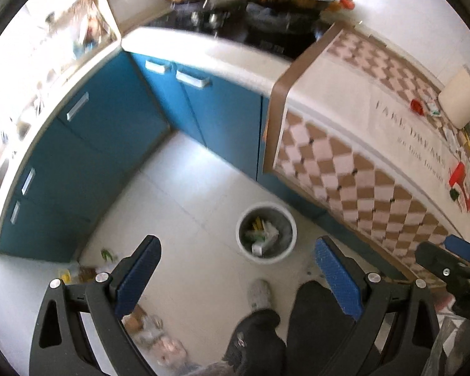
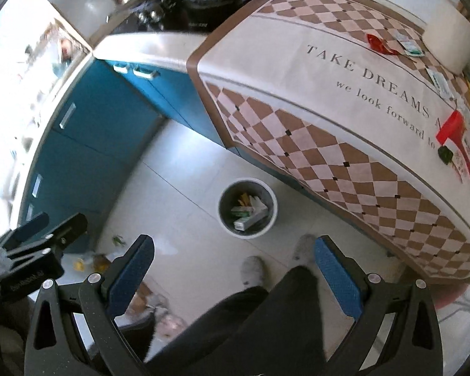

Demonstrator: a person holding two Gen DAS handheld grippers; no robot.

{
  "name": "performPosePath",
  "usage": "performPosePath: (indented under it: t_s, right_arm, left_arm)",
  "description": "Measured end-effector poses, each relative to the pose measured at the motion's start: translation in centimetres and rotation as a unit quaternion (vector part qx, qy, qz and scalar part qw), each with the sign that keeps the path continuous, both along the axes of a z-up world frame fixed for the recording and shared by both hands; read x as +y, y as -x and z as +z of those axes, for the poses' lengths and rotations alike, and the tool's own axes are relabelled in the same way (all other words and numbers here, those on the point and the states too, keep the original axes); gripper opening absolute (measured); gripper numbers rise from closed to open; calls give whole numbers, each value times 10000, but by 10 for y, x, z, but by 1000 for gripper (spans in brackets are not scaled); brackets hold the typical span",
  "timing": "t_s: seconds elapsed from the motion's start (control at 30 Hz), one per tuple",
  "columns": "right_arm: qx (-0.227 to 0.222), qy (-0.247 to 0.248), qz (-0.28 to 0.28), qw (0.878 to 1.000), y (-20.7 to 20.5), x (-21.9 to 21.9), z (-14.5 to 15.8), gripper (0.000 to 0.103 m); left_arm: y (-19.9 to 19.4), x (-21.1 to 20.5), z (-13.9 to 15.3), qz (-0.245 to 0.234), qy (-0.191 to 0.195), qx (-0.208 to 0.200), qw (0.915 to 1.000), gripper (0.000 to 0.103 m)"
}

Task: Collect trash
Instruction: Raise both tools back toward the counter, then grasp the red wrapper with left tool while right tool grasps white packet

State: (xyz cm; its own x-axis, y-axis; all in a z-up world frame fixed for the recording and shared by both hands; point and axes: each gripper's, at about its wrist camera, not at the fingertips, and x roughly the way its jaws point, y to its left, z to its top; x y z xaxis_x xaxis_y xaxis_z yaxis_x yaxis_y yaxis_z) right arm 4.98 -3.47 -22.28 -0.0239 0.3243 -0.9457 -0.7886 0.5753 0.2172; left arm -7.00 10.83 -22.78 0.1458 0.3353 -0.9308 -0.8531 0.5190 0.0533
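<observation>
A round wastebasket (image 2: pixel 248 207) holding small boxes and wrappers stands on the tiled floor (image 2: pixel 185 219), just beside the checkered-cloth counter (image 2: pixel 344 87). Red wrappers (image 2: pixel 379 44) lie on that counter. The left gripper (image 1: pixel 237 277) and right gripper (image 2: pixel 233 274) hover above, jaws spread wide, empty.

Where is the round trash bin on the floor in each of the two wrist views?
Left wrist view: the trash bin is slightly below centre, between the open fingers.
Right wrist view: the trash bin is near centre, above the person's feet.
Shared landmark: the checkered cloth hangs right of the bin.
</observation>
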Motion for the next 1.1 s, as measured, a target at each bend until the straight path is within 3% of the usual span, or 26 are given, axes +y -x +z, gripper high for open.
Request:
performPosePath:
  t_s: [0.17,0.33,0.47,0.57,0.73,0.8,0.93,1.0,1.07,1.1]
  right_arm:
    - [-9,-432,-445,9981,-47,-13,28,103]
    - [-217,-770,-1163,9900,-125,-41,55,103]
    - [-307,-837,-1813,9794,-208,-70,64,103]
    - [-397,-744,-2301,9695,-283,-90,58,103]
    - [-287,-448,-2839,9574,-388,-107,24,103]
    - [-221,-336,-2947,9547,-422,-108,8,103]
    - [-111,-102,-3014,9534,-477,-105,-22,103]
    - [-55,8,-2935,9559,-496,-98,-37,103]
    - [-28,124,-2804,9598,-513,-84,-54,103]
    - [-31,204,-2723,9620,-518,-78,-62,103]
  left_arm:
    - [-60,4,34,-324,-728,-154,9967,101]
    - [-156,13,48,-703,-797,-247,9940,103]
    - [-240,27,38,-804,20,-625,9948,103]
    - [-310,40,13,-835,751,-764,9907,102]
    - [-416,53,-51,-680,1961,-884,9742,97]
    - [-446,54,-74,-552,2277,-880,9682,85]
    - [-486,56,-104,-394,2515,-748,9642,76]
    - [-498,57,-116,-384,2524,-594,9650,40]
    - [-503,58,-125,-382,2570,-513,9643,18]
    - [-504,58,-126,-384,2514,-530,9657,13]
